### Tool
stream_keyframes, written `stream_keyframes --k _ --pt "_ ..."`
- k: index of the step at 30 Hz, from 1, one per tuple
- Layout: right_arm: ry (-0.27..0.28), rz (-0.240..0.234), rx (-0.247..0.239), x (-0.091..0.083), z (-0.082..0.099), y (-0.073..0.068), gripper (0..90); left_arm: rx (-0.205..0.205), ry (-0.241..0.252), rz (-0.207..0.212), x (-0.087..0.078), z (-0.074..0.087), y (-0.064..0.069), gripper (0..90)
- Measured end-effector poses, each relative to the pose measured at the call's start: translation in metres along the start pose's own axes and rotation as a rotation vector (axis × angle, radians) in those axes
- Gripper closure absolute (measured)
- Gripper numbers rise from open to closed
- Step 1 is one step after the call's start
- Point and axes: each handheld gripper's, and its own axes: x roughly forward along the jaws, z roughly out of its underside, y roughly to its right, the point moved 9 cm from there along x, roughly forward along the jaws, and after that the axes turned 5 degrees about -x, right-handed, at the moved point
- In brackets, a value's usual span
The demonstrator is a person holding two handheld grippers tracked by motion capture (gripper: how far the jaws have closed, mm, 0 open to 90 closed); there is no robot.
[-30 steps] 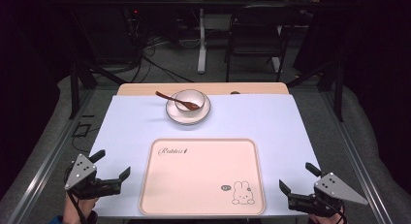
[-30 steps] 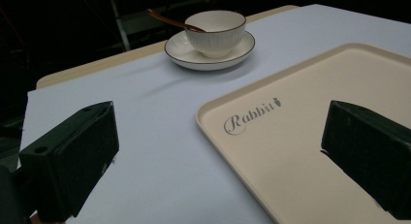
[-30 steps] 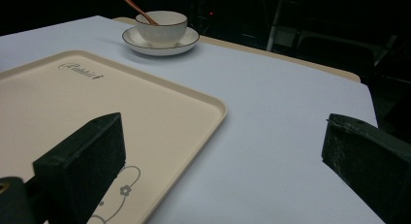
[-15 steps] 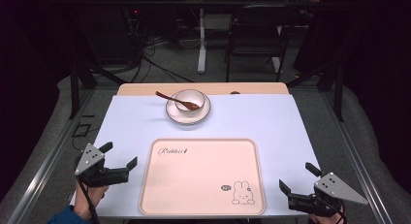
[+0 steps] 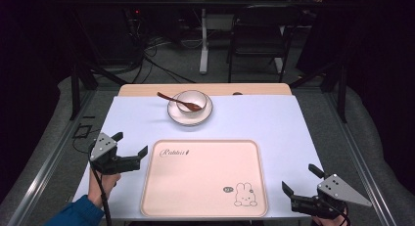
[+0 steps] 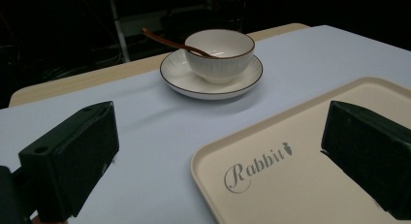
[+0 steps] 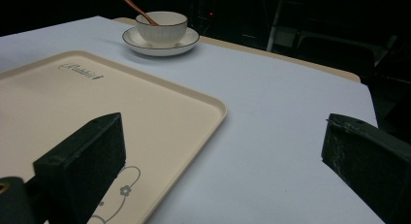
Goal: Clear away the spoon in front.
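Observation:
A white bowl (image 5: 191, 101) stands on a white saucer (image 5: 175, 113) at the back middle of the table, with a brown spoon (image 5: 172, 99) resting in it, handle to the left. A cream tray (image 5: 205, 182) printed with a rabbit lies at the front middle. My left gripper (image 5: 130, 144) is open just left of the tray's far left corner, above the cloth. My right gripper (image 5: 301, 180) is open beside the tray's near right corner. In the left gripper view the bowl (image 6: 220, 54) is ahead, beyond the tray (image 6: 300, 170). The right gripper view shows the bowl (image 7: 161, 27) far off.
A pale lilac cloth (image 5: 264, 122) covers the table, with a wooden strip (image 5: 147, 89) bare at the back edge. Dark floor, cables, a chair (image 5: 259, 35) and a table leg lie beyond. Metal rails run along both sides.
My left gripper has moved forward and to the right, from the front left corner to beside the tray's far left corner. The right gripper has stayed in place.

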Motion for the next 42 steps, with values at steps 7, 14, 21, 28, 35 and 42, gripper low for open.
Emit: stream_keyframes --k 7,14,21,28,35,42 --pt "0.002 0.001 0.002 0.0 0.0 0.0 1.0 -0.026 -0.036 0.012 0.017 -0.005 0.003 0.0" --pt "0.002 0.002 0.003 0.0 0.0 0.0 1.0 -0.053 -0.051 0.026 0.032 -0.012 0.001 0.2" --pt "0.005 -0.001 -0.001 0.0 0.0 0.0 1.0 -0.058 -0.065 0.032 0.047 -0.018 0.0 0.1" --pt "0.004 0.001 0.001 0.0 0.0 0.0 1.0 -0.072 -0.053 0.003 0.065 -0.024 -0.007 0.0" --pt "0.005 0.0 0.003 0.0 0.0 0.0 1.0 -0.105 -0.054 -0.028 0.089 -0.029 -0.014 0.2" --pt "0.002 0.0 0.004 0.0 0.0 0.0 1.0 -0.143 -0.051 -0.052 0.115 -0.031 -0.02 0.2"
